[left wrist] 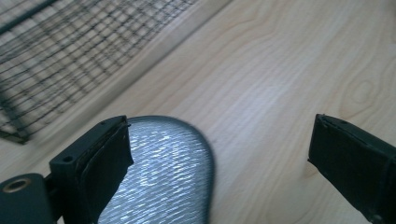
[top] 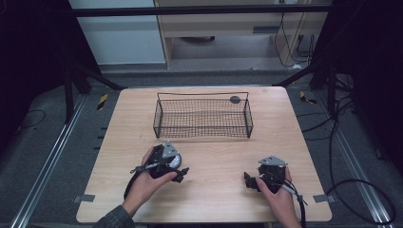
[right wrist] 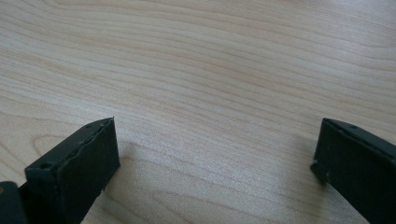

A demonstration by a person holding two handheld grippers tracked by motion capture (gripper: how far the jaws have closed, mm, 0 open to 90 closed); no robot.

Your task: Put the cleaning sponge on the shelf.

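Item: flat round silver disc with a ribbed sheen and dark rim (left wrist: 163,172), lying on the pale wood tabletop (top: 214,199), just under the left tongs (left wrist: 217,154).

Left tongs: spread wide, one jaw over the disc's edge, nothing pinched. To grip well, I'd judge they must shift sideways until the disc sits between both jaws.

Right tongs (right wrist: 215,158): spread, over bare wood.

Nearby: empty black wire-mesh basket (top: 203,118) beyond; nothing blocks the way.
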